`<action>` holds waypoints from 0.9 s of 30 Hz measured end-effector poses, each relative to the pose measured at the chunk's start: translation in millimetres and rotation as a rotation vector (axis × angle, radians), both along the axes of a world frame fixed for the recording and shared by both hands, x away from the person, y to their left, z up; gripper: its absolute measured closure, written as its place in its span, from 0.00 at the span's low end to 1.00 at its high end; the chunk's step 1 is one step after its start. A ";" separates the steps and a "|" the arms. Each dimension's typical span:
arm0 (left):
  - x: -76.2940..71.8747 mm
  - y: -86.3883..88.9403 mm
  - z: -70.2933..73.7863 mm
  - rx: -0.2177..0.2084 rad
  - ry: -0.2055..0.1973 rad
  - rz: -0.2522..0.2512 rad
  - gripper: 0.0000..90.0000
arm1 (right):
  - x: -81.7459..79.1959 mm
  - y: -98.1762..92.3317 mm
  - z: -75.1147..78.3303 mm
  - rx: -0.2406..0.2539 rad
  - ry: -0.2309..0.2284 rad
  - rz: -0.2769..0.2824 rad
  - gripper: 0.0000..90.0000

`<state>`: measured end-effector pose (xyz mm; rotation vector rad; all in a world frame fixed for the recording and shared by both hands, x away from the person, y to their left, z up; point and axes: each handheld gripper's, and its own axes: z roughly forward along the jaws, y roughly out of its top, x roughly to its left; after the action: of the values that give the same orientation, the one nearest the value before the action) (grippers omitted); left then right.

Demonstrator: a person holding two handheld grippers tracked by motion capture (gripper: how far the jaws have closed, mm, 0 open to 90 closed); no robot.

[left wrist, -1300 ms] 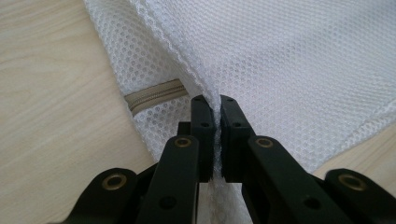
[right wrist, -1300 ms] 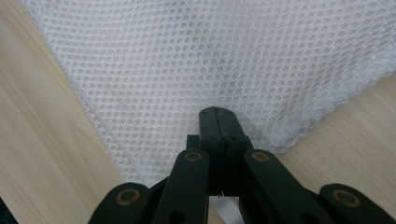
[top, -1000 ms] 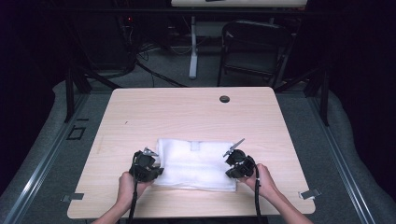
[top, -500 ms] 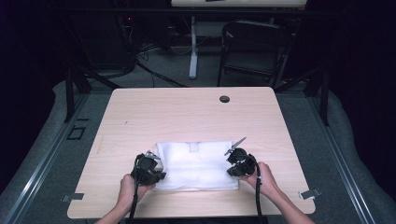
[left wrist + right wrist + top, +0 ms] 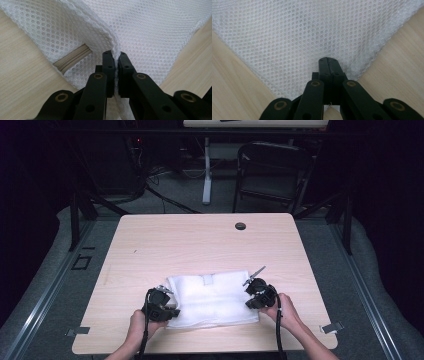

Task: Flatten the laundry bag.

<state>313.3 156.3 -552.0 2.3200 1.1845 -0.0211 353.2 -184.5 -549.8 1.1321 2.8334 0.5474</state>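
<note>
While each tool pinches it, mesh bag lies between.

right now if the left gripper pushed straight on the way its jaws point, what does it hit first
The white mesh bag itself. The left gripper is already shut on a raised fold of it, so pushing on would likely bunch mesh ahead of the jaws; the zipper sits off to the side.
</note>
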 end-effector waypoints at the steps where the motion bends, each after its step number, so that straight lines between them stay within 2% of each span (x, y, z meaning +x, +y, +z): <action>1: 0.1 -0.5 -0.4 0.007 0.006 -0.009 0.97 | -0.3 0.1 0.0 0.000 0.001 0.000 1.00; 4: -0.1 -1.4 -1.3 0.028 0.009 -0.020 0.97 | -1.3 0.6 0.6 -0.005 0.019 0.008 1.00; 7: 0.7 -0.4 -3.4 0.031 0.020 -0.016 0.97 | -2.3 2.8 0.5 -0.017 0.014 0.005 1.00; 11: 0.9 -1.0 -4.0 0.038 0.023 -0.015 0.97 | -5.4 -3.2 -1.0 0.039 0.044 -0.012 1.00; 13: 1.1 -0.6 -3.6 0.048 0.024 -0.022 0.97 | -8.9 -1.6 -2.0 0.038 0.031 -0.022 1.00; 15: 0.3 2.0 -4.1 0.048 0.029 -0.025 0.97 | -11.8 0.7 -0.1 0.014 0.045 -0.001 1.00; 19: -3.4 7.7 -3.6 0.053 0.036 -0.031 0.97 | -21.6 4.2 -1.3 0.030 0.056 0.012 1.00; 20: -4.4 9.3 -3.7 0.054 0.036 -0.033 0.97 | -23.2 4.8 -0.7 0.020 0.057 0.021 1.00; 21: -4.8 10.1 -3.9 0.049 0.038 -0.029 0.97 | -25.1 5.4 -1.2 0.038 0.060 0.018 1.00; 23: -5.5 11.3 -3.8 0.046 0.044 -0.032 0.96 | -25.6 4.3 -1.1 0.036 0.061 0.015 1.00; 25: -6.1 10.9 -3.8 0.049 0.041 -0.036 0.96 | -25.7 3.4 -2.1 0.061 0.064 0.011 1.00; 27: -6.4 11.3 -3.1 0.045 0.038 -0.033 0.96 | -25.7 2.1 -2.2 0.054 0.058 0.015 1.00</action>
<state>306.9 167.6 -555.1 2.3882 1.1759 -0.0515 327.5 -182.4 -552.0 1.1548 2.8952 0.6056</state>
